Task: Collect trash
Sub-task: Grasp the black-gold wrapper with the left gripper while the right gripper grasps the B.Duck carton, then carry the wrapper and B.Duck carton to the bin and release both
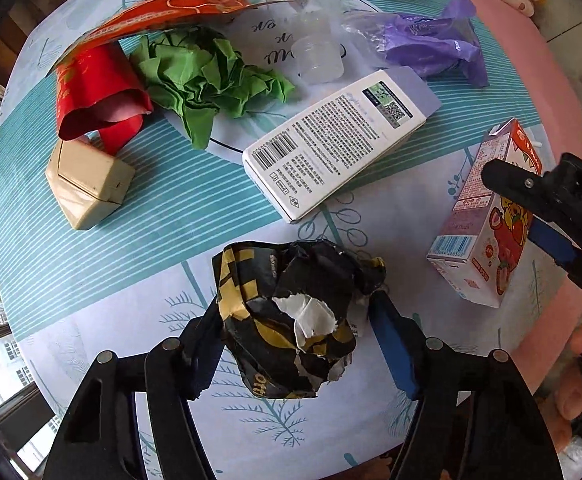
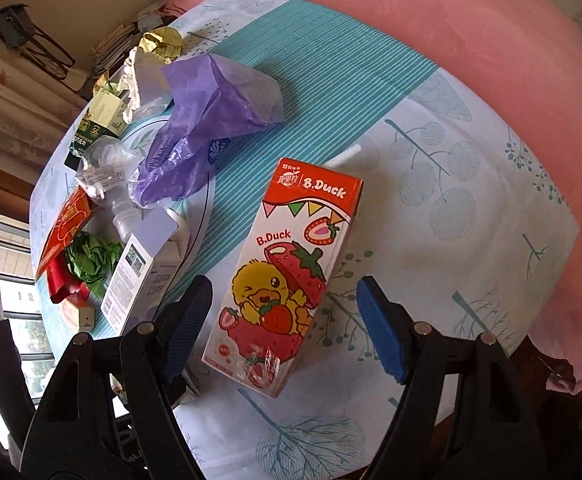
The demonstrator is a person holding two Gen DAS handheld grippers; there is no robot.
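A crumpled black and yellow paper wad (image 1: 287, 316) lies on the patterned tablecloth (image 1: 131, 240). My left gripper (image 1: 295, 300) points down over it, one finger against each side of the wad. To its right, a B.Duck strawberry drink carton (image 2: 287, 276) lies flat, also visible as the carton (image 1: 479, 232) in the left wrist view. My right gripper (image 2: 283, 292) stands open astride the carton, both blue pads clear of its sides. The same right gripper (image 1: 523, 216) shows over the carton at the right edge of the left wrist view.
Beyond the wad lie a white printed box (image 1: 331, 152), green crumpled paper (image 1: 211, 76), a red wrapper (image 1: 103, 92), a beige block (image 1: 87, 184), a clear plastic cup (image 1: 319, 60) and a purple bag (image 2: 207, 120). A pink cloth (image 2: 471, 32) covers the table edge on the right.
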